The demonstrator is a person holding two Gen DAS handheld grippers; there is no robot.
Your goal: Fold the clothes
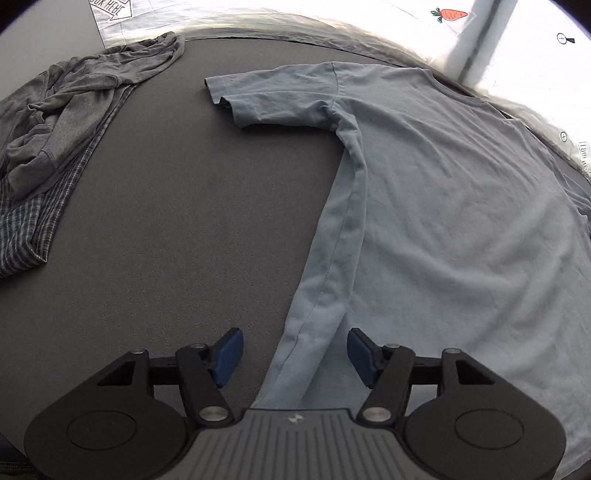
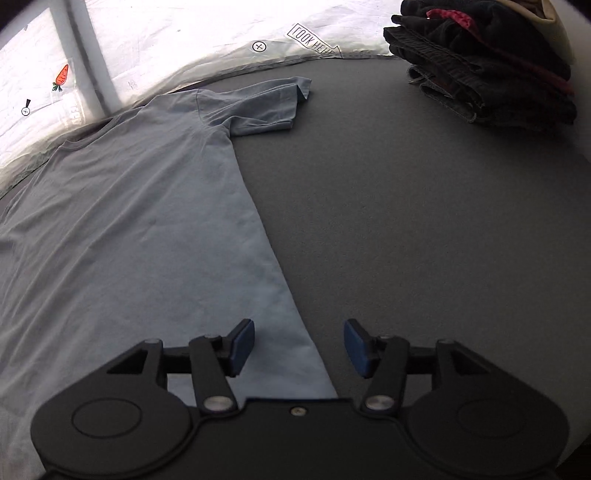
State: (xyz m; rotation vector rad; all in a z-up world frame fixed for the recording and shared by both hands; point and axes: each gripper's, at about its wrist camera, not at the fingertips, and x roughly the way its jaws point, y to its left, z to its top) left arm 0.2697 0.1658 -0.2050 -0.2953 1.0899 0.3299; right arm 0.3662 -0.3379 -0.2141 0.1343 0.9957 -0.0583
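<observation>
One blue T-shirt [image 1: 461,206] lies spread on one grey table [image 1: 177,221]. To its left sit two crumpled garments: one grey top [image 1: 74,107] over one plaid piece [image 1: 26,221]. On the right stands one stack of dark folded clothes [image 2: 487,70]; its count cannot be told. Two grippers show, left gripper [image 1: 295,356] and right gripper [image 2: 299,347], each with two blue pads [image 1: 227,356]. One carrot sticker [image 1: 450,14] marks the white sheet [image 2: 184,37].

T-shirt [image 1: 443,206]: soft cloth (matt) | table [image 1: 184,221]: rough grey felt
</observation>
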